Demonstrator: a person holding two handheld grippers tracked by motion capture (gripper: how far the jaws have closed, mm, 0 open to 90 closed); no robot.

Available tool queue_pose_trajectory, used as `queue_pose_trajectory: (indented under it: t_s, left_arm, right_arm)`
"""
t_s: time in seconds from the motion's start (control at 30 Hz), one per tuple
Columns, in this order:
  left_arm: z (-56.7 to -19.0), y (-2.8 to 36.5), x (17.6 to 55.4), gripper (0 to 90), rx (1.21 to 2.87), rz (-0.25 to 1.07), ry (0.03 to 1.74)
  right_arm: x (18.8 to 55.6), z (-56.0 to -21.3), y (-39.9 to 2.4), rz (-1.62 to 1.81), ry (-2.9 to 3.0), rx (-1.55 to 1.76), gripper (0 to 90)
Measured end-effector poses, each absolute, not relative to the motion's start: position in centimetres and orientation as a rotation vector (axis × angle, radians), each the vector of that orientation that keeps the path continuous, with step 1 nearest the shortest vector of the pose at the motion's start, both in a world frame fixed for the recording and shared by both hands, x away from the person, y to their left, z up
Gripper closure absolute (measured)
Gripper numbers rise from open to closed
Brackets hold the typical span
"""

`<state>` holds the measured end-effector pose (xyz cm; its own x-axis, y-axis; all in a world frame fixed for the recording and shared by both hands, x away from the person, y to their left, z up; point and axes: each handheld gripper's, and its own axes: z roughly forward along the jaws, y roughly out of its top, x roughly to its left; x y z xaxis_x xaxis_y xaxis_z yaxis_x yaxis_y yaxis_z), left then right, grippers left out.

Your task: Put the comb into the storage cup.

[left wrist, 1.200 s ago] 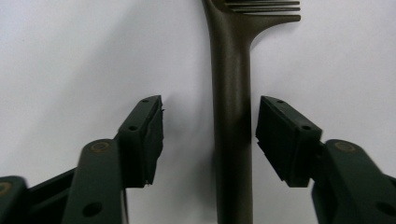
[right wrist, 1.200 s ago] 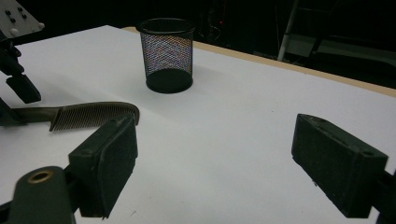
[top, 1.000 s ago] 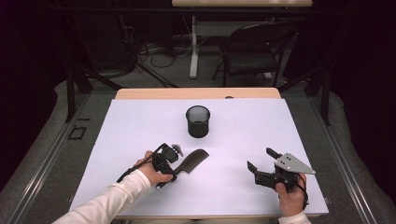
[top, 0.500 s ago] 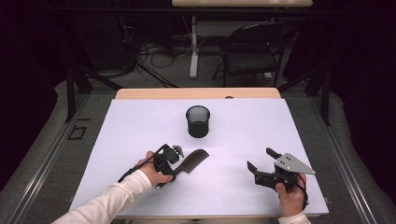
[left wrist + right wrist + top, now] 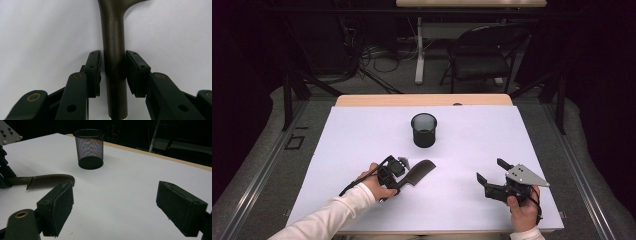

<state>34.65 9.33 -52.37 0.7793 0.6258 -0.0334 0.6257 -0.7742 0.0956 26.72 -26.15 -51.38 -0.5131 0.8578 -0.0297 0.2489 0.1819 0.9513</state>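
White paper covers the tabletop (image 5: pixel 362 130), and the room behind it is dark, with a chair (image 5: pixel 484 55) and some cables on the floor. Lying flat near the front left of the paper is a dark comb (image 5: pixel 418 172), with its handle pointing back toward the person and its teeth end pointing toward the middle. The left gripper (image 5: pixel 398 176) sits low over that handle, and its 2 fingers (image 5: pixel 93 70) have just been closing in, 1 on each side of the handle. In the left gripper view the comb (image 5: pixel 115 62) handle runs straight up between the pads; they look right against it or nearly so, though I cannot tell if they squeeze it yet. I think the handle is the part to take because it is thin and smooth, while the teeth end is wide. A black mesh cup (image 5: pixel 424 130) stands upright in the middle of the paper, well apart from the comb, and its open top looks like a good place for the comb to go. The right gripper (image 5: pixel 492 177) rests near the front right, held in a hand (image 5: pixel 522 212), with its fingers (image 5: pixel 56 205) spread wide and nothing between them. It seems to wait out of the way so the left one has room.
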Motion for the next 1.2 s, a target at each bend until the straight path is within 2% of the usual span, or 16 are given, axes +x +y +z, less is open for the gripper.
queue_pose_trajectory:
  t_s: [0.67, 1.2]
  left_arm:
    - [-52.35, 9.43, 34.85, 71.4, 2.858, -0.015, 1.034]
    - [-52.32, 9.30, 34.87, 72.4, 2.859, -0.015, 1.057]
  right_arm:
    - [26.74, -51.40, -26.16, 1.338, 1.885, 1.037, 14.4]
    - [26.76, -51.43, -26.16, 1.339, 1.885, 1.037, 14.4]
